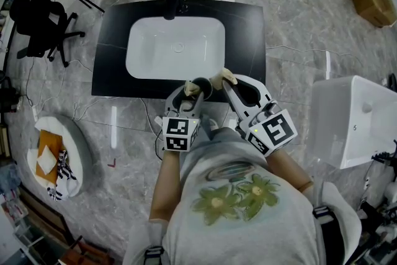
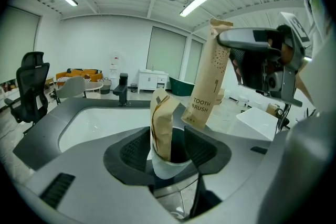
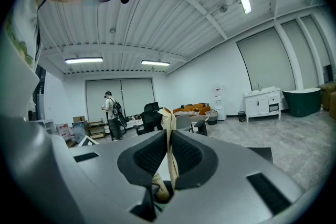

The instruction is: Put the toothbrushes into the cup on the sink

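- Kraft-paper toothbrush pack (image 2: 161,123) stands in the white cup (image 2: 167,169), near the front edge of the black countertop (image 1: 245,28), in front of the basin (image 1: 177,46)
- Left gripper (image 2: 169,148): jaws apart, flanking cup and pack, with the pads pressing on neither
- Right gripper (image 3: 169,138): jaws clamped flat on a second toothbrush pack (image 2: 207,81), held above and just beside the cup
- Likely fault: the descending pack catches the rim or the standing pack, because the cup mouth is already partly filled
- A sideways push could then tip the light cup, which nothing steadies, toward the counter edge
- Second fault: the thin paper sleeve buckles or slips in the clamp if it is pressed down against an obstruction
- Standing pack: long axis near vertical, lower end in the cup, top leaning slightly
- Held pack: long axis steep but tilted, printed lower end aimed at the cup mouth, upper end rising toward the right gripper
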### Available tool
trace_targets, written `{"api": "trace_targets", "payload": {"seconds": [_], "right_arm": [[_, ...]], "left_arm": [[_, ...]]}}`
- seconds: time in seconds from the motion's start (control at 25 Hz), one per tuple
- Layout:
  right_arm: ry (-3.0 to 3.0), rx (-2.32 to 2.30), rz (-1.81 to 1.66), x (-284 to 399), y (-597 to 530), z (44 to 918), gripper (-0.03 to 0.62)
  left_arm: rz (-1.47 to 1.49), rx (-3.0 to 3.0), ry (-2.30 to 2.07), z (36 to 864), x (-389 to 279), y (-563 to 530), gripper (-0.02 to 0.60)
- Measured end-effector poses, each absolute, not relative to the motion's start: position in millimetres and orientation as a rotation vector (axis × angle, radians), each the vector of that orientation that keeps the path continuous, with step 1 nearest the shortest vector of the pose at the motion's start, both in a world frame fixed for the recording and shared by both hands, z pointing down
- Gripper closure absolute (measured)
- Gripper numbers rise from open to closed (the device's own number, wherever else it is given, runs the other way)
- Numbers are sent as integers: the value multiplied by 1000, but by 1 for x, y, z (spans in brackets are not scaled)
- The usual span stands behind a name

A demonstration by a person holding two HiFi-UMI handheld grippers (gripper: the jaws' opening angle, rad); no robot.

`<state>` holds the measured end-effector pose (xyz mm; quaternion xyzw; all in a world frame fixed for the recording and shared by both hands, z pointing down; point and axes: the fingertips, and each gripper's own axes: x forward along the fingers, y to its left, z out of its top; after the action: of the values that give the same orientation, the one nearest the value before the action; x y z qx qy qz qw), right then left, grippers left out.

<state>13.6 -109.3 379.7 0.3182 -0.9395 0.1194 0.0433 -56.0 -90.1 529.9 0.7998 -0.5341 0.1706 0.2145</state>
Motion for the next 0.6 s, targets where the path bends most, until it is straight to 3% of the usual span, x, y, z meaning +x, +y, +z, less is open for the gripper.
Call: {"api": "trace_targets", "payload": {"seconds": [0.2, 0.6], "right_arm": [[-2879, 966, 366, 14, -108, 379, 539], [-2897, 962, 363, 13, -108, 374, 539]], "left_arm": [[431, 2233, -1524, 514, -60, -93, 351], [300, 2261, -1603, 465, -75, -97, 347]]}}
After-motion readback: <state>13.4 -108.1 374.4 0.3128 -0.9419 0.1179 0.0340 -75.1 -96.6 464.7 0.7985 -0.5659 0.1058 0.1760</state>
